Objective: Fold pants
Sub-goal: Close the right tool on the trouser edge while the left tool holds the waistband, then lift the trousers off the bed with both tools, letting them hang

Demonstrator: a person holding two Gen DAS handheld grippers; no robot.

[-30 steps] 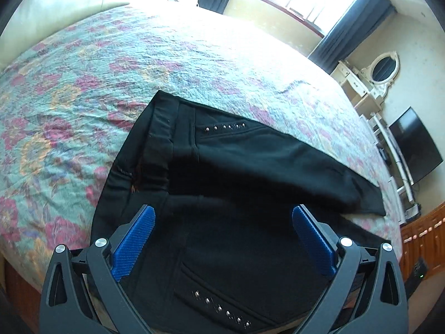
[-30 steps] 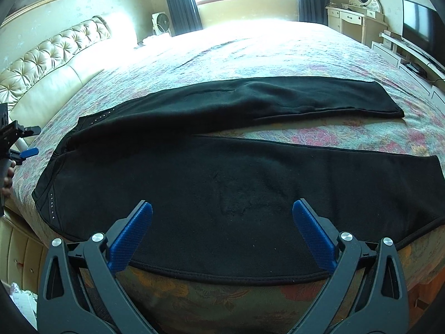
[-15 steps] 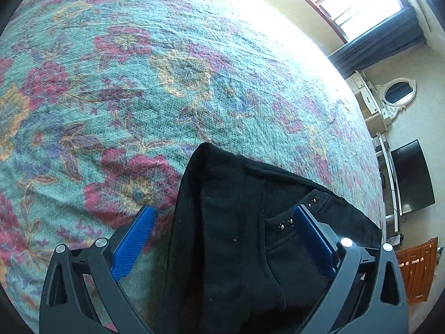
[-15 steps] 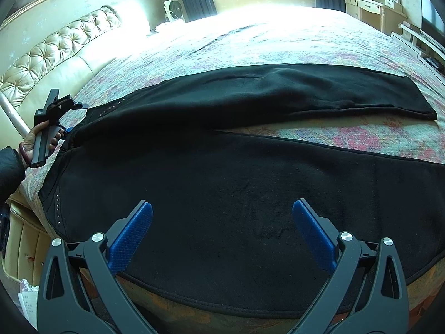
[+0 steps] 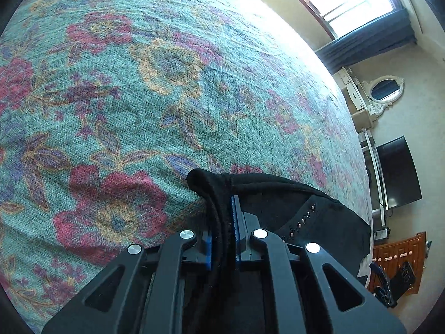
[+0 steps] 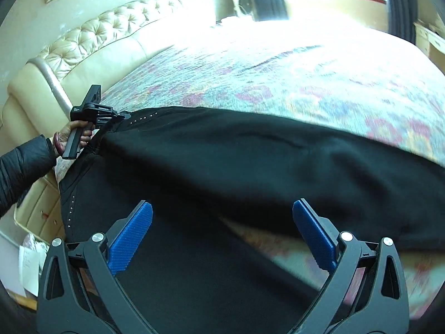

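Black pants [image 6: 222, 161] with small silver studs lie spread across a floral bedspread [image 6: 306, 64], their legs running to the right. In the left wrist view, my left gripper [image 5: 221, 220] is shut on the far waistband corner of the pants [image 5: 211, 183], with black fabric bunched between the blue pads. The right wrist view shows that same left gripper [image 6: 116, 117] at the waist, held by a hand in a dark sleeve. My right gripper [image 6: 222, 228] hovers wide open over the pants, blue pads apart and nothing between them.
A tufted cream headboard [image 6: 97, 36] borders the bed on the left, with a fan [image 6: 244, 2] and window behind. A dresser with an oval mirror [image 5: 386, 91], a TV [image 5: 397, 169] and a wooden cabinet [image 5: 400, 258] stand beyond the bed's far side.
My left gripper moved to the waistband corner and closed on it. The right gripper swung left along the pants, staying open.
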